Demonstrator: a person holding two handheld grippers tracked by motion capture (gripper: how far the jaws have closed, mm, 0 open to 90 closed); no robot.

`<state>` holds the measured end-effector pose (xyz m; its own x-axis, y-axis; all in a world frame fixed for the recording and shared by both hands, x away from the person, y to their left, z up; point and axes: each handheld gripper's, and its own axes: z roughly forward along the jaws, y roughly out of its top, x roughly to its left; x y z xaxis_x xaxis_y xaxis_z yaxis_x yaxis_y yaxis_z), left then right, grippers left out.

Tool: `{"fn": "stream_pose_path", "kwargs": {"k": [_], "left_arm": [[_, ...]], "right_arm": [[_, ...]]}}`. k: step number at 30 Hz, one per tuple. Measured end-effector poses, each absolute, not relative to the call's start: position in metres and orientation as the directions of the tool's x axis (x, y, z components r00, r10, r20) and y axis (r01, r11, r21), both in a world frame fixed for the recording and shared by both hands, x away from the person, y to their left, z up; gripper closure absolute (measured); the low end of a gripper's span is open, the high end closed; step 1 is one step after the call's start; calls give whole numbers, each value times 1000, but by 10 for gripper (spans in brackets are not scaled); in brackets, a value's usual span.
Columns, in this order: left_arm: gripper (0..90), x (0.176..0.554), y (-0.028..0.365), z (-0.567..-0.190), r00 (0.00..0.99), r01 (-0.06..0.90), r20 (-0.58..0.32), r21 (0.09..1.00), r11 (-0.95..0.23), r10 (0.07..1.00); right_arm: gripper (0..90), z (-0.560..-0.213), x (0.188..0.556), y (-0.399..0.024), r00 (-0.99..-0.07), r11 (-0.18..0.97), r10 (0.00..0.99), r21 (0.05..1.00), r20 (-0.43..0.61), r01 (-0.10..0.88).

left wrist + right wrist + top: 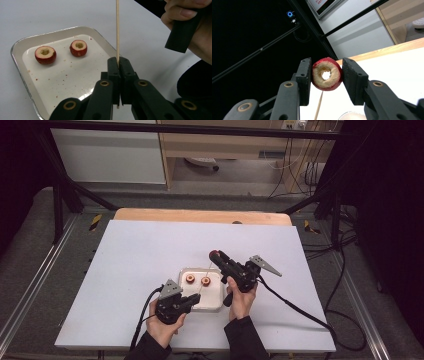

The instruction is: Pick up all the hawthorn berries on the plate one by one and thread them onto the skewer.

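A white tray (216,304) in the middle of the table holds two cored red fruit pieces (190,279) (205,281), seen close as hollowed halves (45,54) (78,48) on the tray (75,77). My left gripper (195,298) (119,60) is shut on a thin wooden skewer (117,27) that points up and away over the tray's right side. My right gripper (216,255) (326,65) is shut on a red cored fruit ring (333,79), held above the far end of the skewer (319,105). The ring's hole faces the camera.
White sheet (135,250) covers the table, with a wooden edge (200,215) at the back. Black frame bars (65,190) stand at the left and right rear. The right gripper's cable (300,312) trails across the table's near right. The right hand (185,22) is close beside the skewer.
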<state>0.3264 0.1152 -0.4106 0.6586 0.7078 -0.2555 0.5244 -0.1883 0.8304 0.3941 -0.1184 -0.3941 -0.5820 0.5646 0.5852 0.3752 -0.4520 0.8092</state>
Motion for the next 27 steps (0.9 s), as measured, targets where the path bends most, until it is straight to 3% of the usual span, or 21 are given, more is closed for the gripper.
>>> {"fn": "stream_pose_path", "kwargs": {"k": [19, 27], "left_arm": [[883, 331, 110, -409, 632, 541, -285, 828, -148, 720], [885, 331, 109, -411, 635, 507, -241, 847, -161, 734]], "right_arm": [[609, -400, 392, -114, -575, -456, 561, 802, 595, 386], [611, -397, 390, -115, -553, -463, 552, 781, 624, 419]]}}
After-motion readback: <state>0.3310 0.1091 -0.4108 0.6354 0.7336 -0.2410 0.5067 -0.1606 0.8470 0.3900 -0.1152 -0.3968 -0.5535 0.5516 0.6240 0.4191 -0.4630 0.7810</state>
